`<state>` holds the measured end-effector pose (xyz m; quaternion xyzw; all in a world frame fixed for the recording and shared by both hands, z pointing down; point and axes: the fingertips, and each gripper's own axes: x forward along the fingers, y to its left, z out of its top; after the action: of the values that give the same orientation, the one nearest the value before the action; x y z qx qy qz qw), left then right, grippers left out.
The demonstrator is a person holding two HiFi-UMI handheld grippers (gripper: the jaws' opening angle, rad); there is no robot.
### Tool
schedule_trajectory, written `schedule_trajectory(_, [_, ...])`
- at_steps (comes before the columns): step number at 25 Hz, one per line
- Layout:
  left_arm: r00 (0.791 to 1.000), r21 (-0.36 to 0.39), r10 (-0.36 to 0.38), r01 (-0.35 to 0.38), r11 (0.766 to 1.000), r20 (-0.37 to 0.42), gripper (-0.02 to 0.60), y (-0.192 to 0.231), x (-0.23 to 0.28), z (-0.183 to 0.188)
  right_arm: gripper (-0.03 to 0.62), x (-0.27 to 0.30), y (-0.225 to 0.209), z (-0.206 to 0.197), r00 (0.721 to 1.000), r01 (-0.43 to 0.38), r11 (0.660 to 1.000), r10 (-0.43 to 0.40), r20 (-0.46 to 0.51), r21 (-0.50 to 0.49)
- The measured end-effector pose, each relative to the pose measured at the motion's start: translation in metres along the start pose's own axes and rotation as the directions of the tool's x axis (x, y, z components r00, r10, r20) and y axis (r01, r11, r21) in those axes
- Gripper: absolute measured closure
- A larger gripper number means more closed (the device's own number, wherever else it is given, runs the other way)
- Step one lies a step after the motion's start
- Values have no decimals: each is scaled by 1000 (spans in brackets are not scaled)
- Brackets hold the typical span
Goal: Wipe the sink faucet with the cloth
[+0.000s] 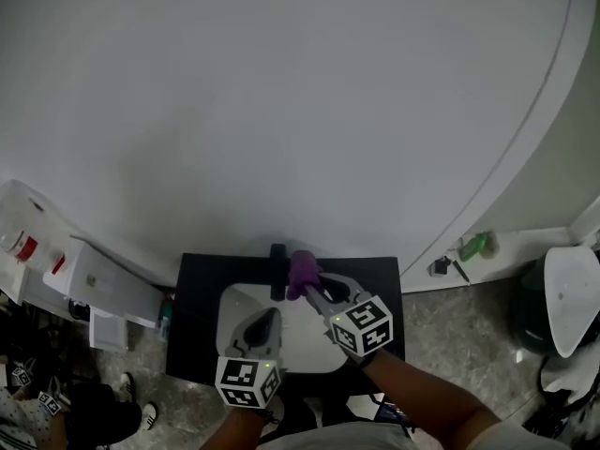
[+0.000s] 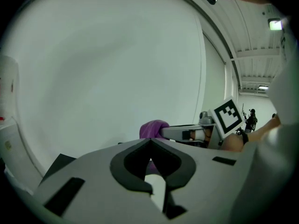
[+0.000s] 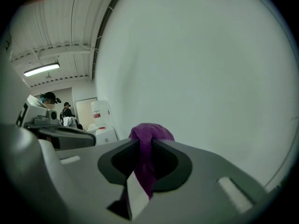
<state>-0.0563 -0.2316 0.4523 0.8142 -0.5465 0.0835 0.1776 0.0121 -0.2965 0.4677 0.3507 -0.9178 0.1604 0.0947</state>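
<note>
Head view: the right gripper (image 1: 309, 287) holds the purple cloth (image 1: 302, 270) just beside the black faucet (image 1: 277, 268), at the back of the white sink (image 1: 232, 306). The left gripper (image 1: 265, 322) hangs over the basin.

Left gripper view — jaws closed together, nothing between them.

Right gripper view — jaws clamped on the cloth, bunched at their tips.

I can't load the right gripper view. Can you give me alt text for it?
The right gripper is shut on a bunched purple cloth, which bulges out past the jaw tips. Ahead is a plain white wall, and a white jug with a red label stands in the background at left.
</note>
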Motion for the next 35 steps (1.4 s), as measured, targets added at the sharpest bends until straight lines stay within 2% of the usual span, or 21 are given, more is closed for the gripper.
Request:
schedule_trajectory(9, [1000,-64,-16,16,998,-1,577,38,27,-35,528,118,-37,-30,997,17,999,-20,-78,-40])
schedule_trajectory(14, [1000,-81,-20,19,997,-7,577,50,32,-49,530,170,-47,-56,984,8,999,-15,-175,-39])
schedule_trajectory(17, [1000,-89,-14,13,996,-9,577,59,31,-53,530,165,-33,-76,981,-19,1000,14,-196,-24])
schedule_trajectory(22, [1000,-102,-12,12,995,-1,577,68,28,-52,531,126,14,-108,963,-115,993,107,-249,-17])
schedule_trajectory(24, [1000,-102,-15,15,995,1,577,69,28,-49,530,125,11,-97,970,-100,995,94,-222,-19])
schedule_trajectory(27, [1000,-92,-18,17,996,-2,577,66,29,-49,530,146,-21,-63,986,-33,998,25,-162,-47])
schedule_trajectory(29, [1000,-85,-20,19,996,-8,577,64,28,-50,530,166,-41,-56,985,-5,998,-7,-173,-65])
schedule_trajectory(32, [1000,-77,-28,27,997,-12,577,62,25,-50,530,174,-40,-69,977,-24,997,9,-215,-69])
schedule_trajectory(35, [999,-93,-37,35,995,-18,577,64,24,-51,531,147,-4,-95,971,-89,995,78,-225,-40])
